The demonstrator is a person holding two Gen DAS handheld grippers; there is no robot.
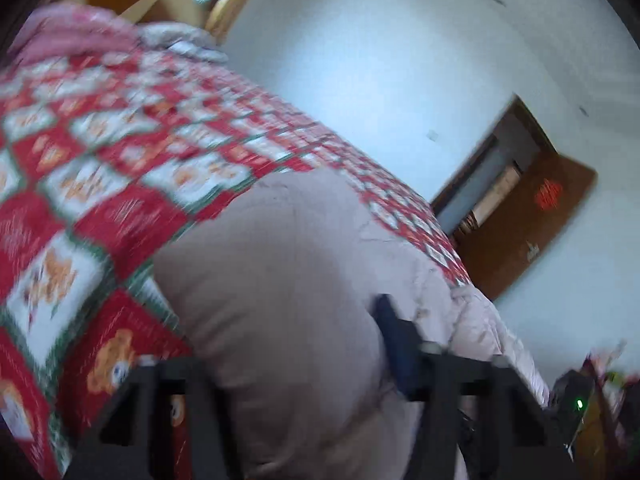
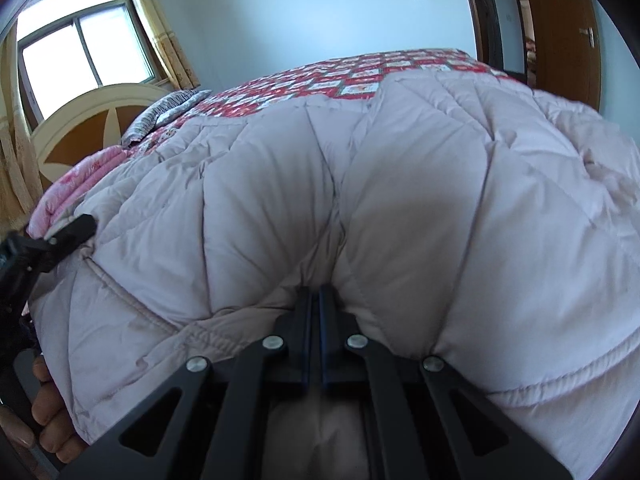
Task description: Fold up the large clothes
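A large pale pink-grey quilted garment (image 2: 400,184) lies spread over a bed with a red patchwork bedspread (image 2: 320,76). My right gripper (image 2: 316,300) is shut on a pinched fold at the garment's near edge. In the left wrist view a thick bulge of the same garment (image 1: 280,280) fills the space between the jaws of my left gripper (image 1: 288,340). One blue-padded finger (image 1: 394,344) presses on the bulge and the other is hidden under the cloth. In the right wrist view the left gripper (image 2: 74,228) sits at the garment's left edge.
A cream and brown headboard (image 2: 92,120), a window (image 2: 80,48) and a curtain stand at the bed's head. A pink folded blanket (image 2: 72,184) and a grey pillow (image 2: 168,108) lie there. A brown door (image 2: 560,32) stands open. A hand (image 2: 44,432) shows at lower left.
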